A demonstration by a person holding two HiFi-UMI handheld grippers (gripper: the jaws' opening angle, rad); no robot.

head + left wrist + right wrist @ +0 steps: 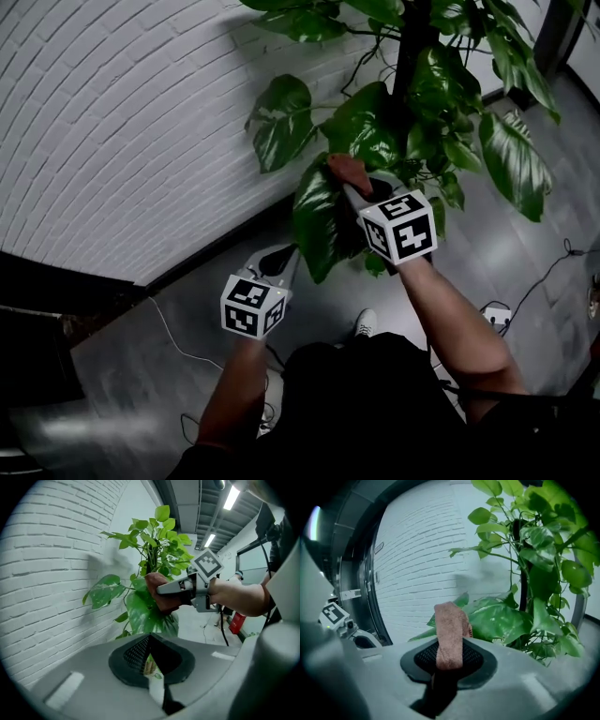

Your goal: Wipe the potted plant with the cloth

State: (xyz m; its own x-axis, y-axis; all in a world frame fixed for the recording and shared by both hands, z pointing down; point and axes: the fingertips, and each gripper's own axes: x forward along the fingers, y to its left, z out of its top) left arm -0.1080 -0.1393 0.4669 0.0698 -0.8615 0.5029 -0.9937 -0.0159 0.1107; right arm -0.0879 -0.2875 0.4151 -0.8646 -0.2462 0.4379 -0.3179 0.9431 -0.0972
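The right tool point(449, 663) is gripping a pinkish cloth point(450, 630) between its jaws and is holding it against the upper part of a large leaf point(319, 225) of the plant point(380, 127). The left tool point(151, 662) is hovering just under that leaf with its jaws almost together. A leaf tip is perhaps lying between them. The plant is standing close beside a white brick wall point(122, 122).
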